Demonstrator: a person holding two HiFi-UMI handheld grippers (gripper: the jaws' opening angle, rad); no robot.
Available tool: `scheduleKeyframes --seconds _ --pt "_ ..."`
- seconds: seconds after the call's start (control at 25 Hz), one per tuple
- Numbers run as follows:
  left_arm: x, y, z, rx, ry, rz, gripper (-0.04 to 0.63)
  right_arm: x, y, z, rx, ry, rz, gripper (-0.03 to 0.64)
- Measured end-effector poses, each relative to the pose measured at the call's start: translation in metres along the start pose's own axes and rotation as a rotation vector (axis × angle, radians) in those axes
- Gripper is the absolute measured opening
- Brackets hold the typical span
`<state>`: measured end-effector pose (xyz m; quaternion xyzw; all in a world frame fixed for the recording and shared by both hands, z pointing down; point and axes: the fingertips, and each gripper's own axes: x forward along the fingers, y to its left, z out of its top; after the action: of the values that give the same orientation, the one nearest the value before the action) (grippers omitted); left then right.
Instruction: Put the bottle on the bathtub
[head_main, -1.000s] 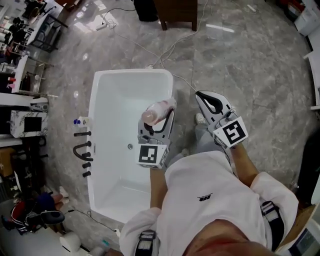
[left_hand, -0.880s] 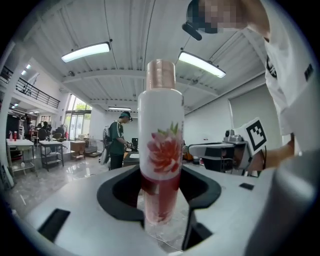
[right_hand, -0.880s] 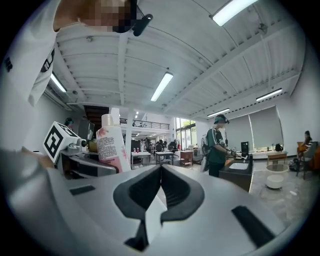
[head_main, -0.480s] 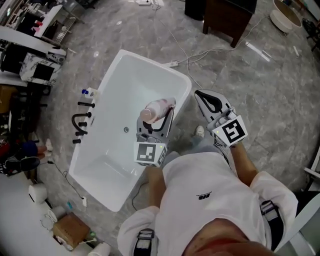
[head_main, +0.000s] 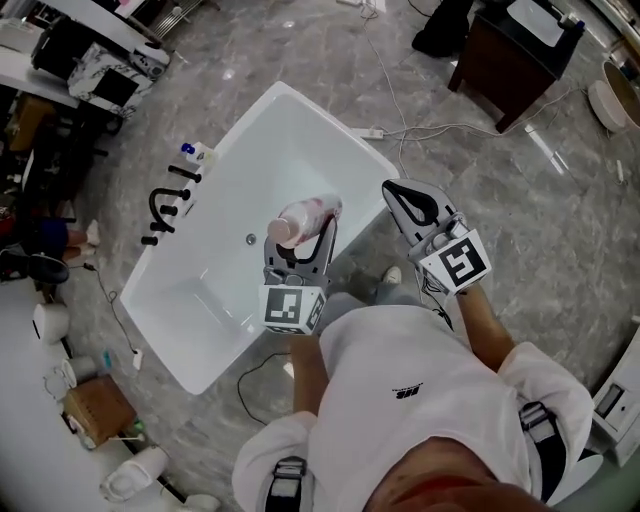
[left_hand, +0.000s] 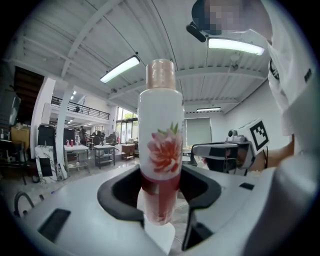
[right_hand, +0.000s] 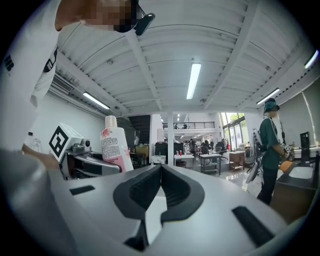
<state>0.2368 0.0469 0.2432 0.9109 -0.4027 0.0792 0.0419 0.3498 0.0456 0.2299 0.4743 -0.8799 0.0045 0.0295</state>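
Note:
My left gripper (head_main: 300, 236) is shut on a white bottle (head_main: 297, 219) with a pink cap and a red flower print. It holds the bottle up over the near rim of the white bathtub (head_main: 300, 115). In the left gripper view the bottle (left_hand: 160, 155) stands upright between the jaws of the left gripper (left_hand: 160, 187). My right gripper (head_main: 407, 203) is shut and empty, raised to the right of the tub over the floor. In the right gripper view the right gripper (right_hand: 160, 182) has its jaws pressed together, and the bottle (right_hand: 115, 142) shows at the left.
Black taps (head_main: 165, 210) and a small blue-capped item (head_main: 190, 152) sit on the tub's far left rim. A drain (head_main: 250, 238) lies in the tub floor. Cables (head_main: 420, 128) run over the marble floor. A dark cabinet (head_main: 515, 50) stands at top right. Clutter lines the left side.
The head view has swung, so the tub now lies diagonally and further left. Both grippers keep their pose, the left one still holding the bottle.

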Motion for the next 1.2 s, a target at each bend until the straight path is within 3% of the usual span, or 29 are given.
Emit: scheduleKeyframes --seconds 0.56,1.2 --pt "-0.039 0.065 -0.01 -0.023 -0.015 0.22 0.222 0.083 0.061 0.004 -0.02 -0.03 0.272 -0.005" --pt "-0.075 0.195 -0.038 -0.063 -0.017 0.319 0.222 0.199 0.133 -0.004 -0.034 0.025 0.339 -0.006"
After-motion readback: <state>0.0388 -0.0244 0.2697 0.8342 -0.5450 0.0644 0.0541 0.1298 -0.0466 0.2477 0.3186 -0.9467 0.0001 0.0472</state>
